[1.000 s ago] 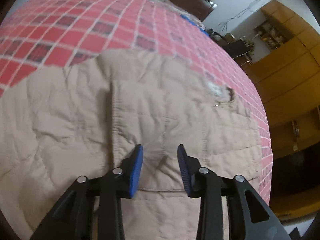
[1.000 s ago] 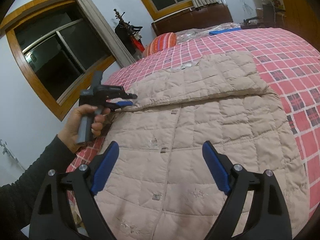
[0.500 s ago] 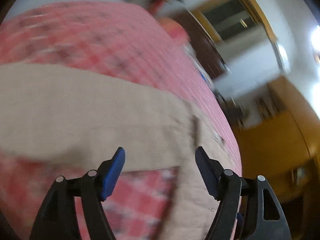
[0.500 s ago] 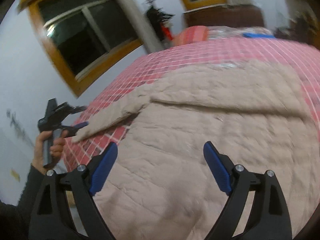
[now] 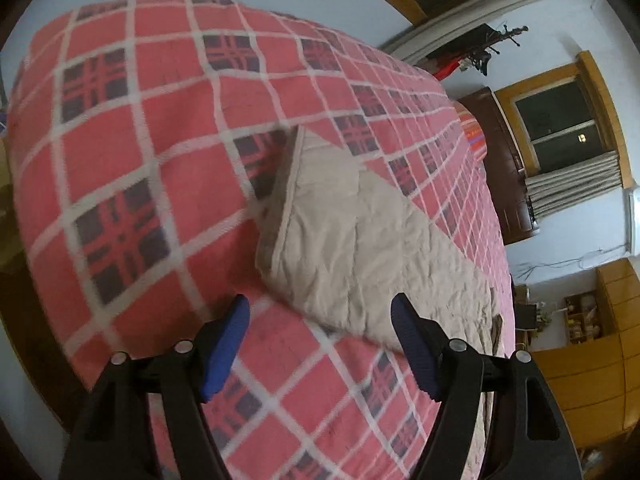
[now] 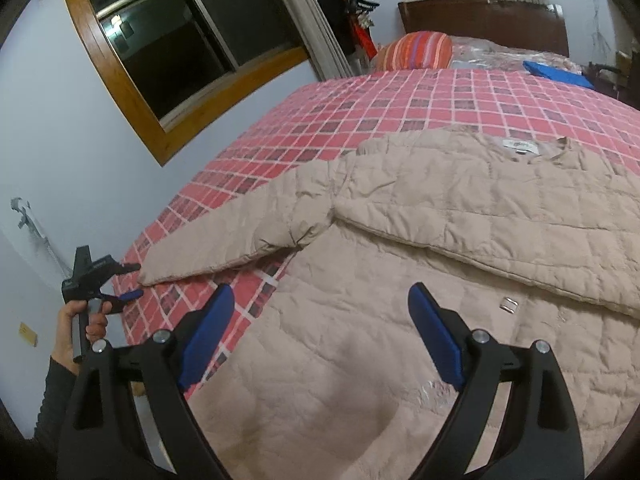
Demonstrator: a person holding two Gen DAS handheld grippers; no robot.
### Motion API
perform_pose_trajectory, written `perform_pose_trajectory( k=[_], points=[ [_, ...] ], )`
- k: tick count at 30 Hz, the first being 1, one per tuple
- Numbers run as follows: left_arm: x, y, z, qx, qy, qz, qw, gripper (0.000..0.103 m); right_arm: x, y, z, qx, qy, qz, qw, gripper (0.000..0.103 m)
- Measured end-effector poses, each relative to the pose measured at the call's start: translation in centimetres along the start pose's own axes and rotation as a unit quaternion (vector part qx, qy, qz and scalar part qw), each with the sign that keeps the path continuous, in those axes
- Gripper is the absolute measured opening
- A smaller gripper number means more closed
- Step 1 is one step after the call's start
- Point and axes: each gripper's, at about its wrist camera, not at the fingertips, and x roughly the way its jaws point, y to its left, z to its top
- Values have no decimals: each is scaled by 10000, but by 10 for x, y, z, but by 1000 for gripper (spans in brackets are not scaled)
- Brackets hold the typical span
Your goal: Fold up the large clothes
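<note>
Beige jacket (image 6: 460, 240) lies spread on the bed, both claws gaping wide, left claw (image 6: 130, 282) just beside its sleeve cuff (image 5: 292, 184).

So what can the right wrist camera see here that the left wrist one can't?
Only the right wrist view shows the jacket's body with its neck label, the striped pillow, the blue item near the headboard, and the hand holding the left claw.

Only the left wrist view shows the wooden cabinets and the sleeve cuff's edge up close.

Both show the beige sleeve, the red plaid blanket, a wood-framed window, and an open claw in front.
</note>
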Motion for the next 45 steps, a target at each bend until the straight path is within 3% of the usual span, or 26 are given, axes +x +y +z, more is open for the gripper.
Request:
perform_pose_trajectory(
  k=[2, 3, 4, 5, 6, 10, 13, 16, 19, 24, 26, 32, 35, 37, 39, 41, 44, 45],
  points=[
    [3, -2, 2, 18, -157, 46, 9999, 66, 9, 1, 4, -65, 49, -45, 10000, 88],
    [5, -3, 3, 32, -189, 133, 9997, 43, 14, -1, 7, -64, 62, -84, 9999, 88],
    [6, -3, 5, 39, -177, 197, 9996, 29, 18, -5, 11, -48, 73, -134, 9999, 88],
    [5, -3, 5, 42, -206, 140, 9997, 20, 21, -9, 15, -20, 89, -171, 9998, 88],
    [1, -6, 5, 84, -286, 99, 9995, 18, 25, -14, 19, 13, 114, -213, 9997, 88],
    [-28, -48, 3, 663, -674, -190, 9953, 16, 35, -41, 31, 232, 200, -386, 9988, 88],
    [-51, -111, -9, 1392, -843, -582, 9850, 16, 38, -60, 37, 465, 303, -343, 9979, 85],
    [-52, -186, -28, 2175, -715, -838, 9698, 15, 38, -79, 37, 847, 395, -202, 9954, 83],
    [-39, -258, -60, 2904, -458, -1173, 9486, 15, 34, -96, 34, 1339, 426, 90, 9900, 83],
    [18, -356, -133, 3942, 53, -1366, 9088, 12, 19, -124, 29, 2090, 351, 407, 9764, 83],
    [50, -377, -161, 4151, 385, -1365, 8987, 12, 11, -137, 26, 2310, 296, 411, 9716, 83],
    [166, -398, -229, 4481, 1430, -934, 8775, 12, -1, -167, 20, 2723, 196, 490, 9608, 83],
    [201, -389, -247, 4529, 1805, -819, 8693, 15, 3, -180, 20, 3030, 258, 989, 9475, 84],
    [200, -385, -249, 4461, 1923, -1022, 8681, 21, 13, -187, 22, 3289, 356, 1472, 9321, 84],
    [186, -380, -243, 4331, 1880, -1299, 8719, 44, 24, -187, 27, 3368, 483, 1816, 9226, 84],
    [164, -376, -233, 4159, 1754, -1574, 8784, 59, 37, -185, 35, 3355, 617, 2027, 9179, 79],
    [142, -366, -207, 3789, 1610, -1837, 8926, 64, 60, -178, 45, 3313, 917, 2180, 9134, 66],
    [132, -356, -192, 3620, 1502, -1868, 9008, 65, 67, -174, 48, 3263, 1035, 2155, 9145, 66]
  ],
)
